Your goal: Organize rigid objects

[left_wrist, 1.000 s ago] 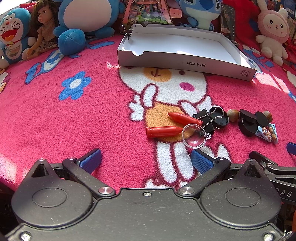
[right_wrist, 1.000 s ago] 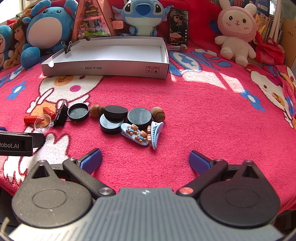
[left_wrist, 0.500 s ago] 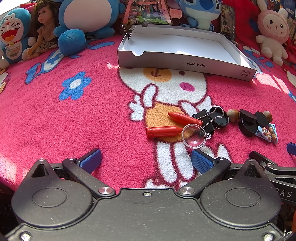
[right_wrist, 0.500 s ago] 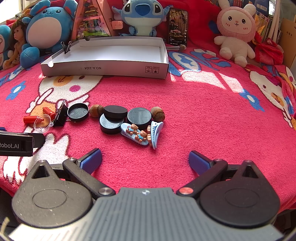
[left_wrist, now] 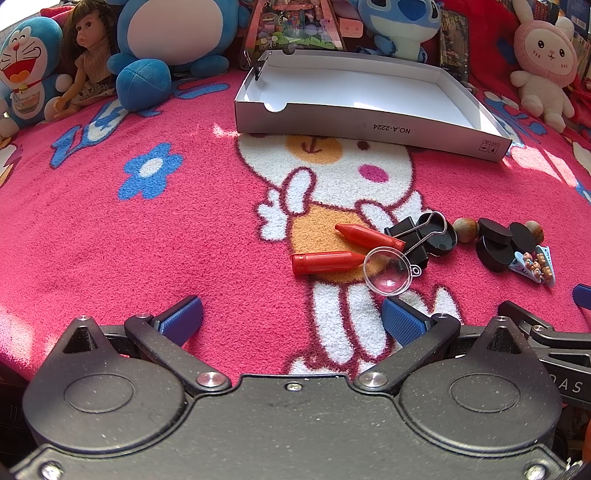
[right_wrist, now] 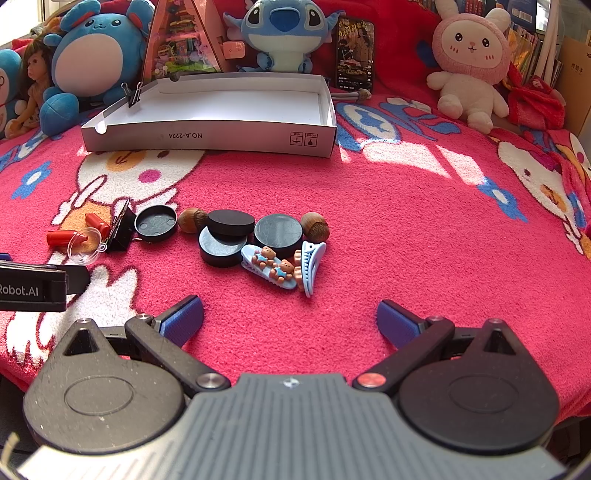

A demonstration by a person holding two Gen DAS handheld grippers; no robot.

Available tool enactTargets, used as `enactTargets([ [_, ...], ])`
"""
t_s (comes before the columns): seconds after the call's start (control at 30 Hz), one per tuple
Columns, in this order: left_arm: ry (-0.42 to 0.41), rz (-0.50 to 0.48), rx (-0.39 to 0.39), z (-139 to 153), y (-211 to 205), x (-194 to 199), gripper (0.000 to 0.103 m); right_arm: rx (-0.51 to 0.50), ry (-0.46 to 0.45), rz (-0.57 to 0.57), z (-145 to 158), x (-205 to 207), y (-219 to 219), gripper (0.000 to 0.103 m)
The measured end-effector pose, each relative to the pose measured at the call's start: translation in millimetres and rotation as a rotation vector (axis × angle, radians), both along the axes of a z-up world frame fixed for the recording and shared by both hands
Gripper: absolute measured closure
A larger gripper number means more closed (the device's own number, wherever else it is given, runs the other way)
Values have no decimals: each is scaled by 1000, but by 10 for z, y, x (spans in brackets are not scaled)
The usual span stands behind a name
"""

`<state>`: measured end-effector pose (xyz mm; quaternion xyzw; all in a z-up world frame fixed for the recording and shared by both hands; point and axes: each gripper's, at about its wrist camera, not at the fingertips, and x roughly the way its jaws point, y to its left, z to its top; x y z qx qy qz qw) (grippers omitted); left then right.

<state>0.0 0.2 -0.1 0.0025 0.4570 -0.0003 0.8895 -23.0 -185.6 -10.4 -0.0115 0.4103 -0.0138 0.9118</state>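
Note:
A row of small items lies on the pink blanket: two red crayons (left_wrist: 325, 261), a clear round lens (left_wrist: 387, 271), a black binder clip (left_wrist: 410, 236), black discs (right_wrist: 231, 222), two hazelnuts (right_wrist: 314, 226) and blue bear hair clips (right_wrist: 271, 268). An empty white cardboard box (left_wrist: 369, 127) stands behind them. My left gripper (left_wrist: 291, 318) is open, just short of the crayons and lens. My right gripper (right_wrist: 290, 315) is open too, a little in front of the hair clips. Neither holds anything.
Plush toys line the back: a blue round one (left_wrist: 173, 37), a Stitch (right_wrist: 284, 33), a pink rabbit (right_wrist: 469, 62), a doll (left_wrist: 88, 55). A small binder clip (right_wrist: 133, 94) sits on the box's left rim. The left gripper's body (right_wrist: 33, 290) shows at the right view's left edge.

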Motion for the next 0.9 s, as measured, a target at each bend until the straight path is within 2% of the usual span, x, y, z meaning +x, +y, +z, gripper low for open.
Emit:
enactTargets([
  [0.9,-3,-2,1,0,0,0,0,6,-6,-2,11,-44,27,0],
])
